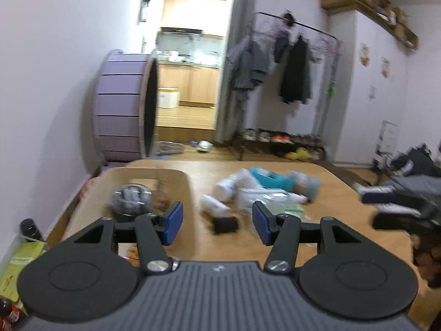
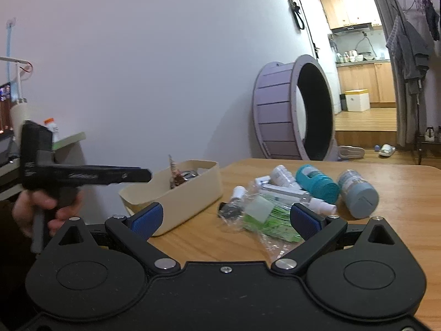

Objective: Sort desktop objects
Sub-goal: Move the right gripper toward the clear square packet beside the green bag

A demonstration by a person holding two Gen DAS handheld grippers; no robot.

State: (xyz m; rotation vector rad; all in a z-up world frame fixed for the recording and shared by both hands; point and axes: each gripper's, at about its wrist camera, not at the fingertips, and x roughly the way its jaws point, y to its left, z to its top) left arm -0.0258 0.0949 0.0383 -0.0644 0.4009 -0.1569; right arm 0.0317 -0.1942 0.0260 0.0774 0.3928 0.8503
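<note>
A beige bin (image 2: 190, 193) sits on the wooden table (image 2: 399, 193), holding a few small items, one of them round and shiny (image 1: 131, 197). Right of it lies a pile: a teal bottle (image 2: 317, 183), a grey-blue bottle (image 2: 358, 195), white tubes (image 2: 281, 175), a green packet in clear plastic (image 2: 267, 218) and a small black-capped item (image 2: 228, 211). My left gripper (image 1: 217, 224) hovers open above the bin's right wall, and nothing sits between its blue pads. My right gripper (image 2: 224, 218) is open and empty, low over the table before the pile. The left tool (image 2: 82, 176) shows at left, held by a hand.
A large purple wheel (image 2: 292, 110) stands on the floor beyond the table. A clothes rack (image 1: 292, 69) with dark garments and shoes stands farther back, beside a doorway to a kitchen. Green packets and a dark bottle (image 1: 30, 229) lie left of the bin.
</note>
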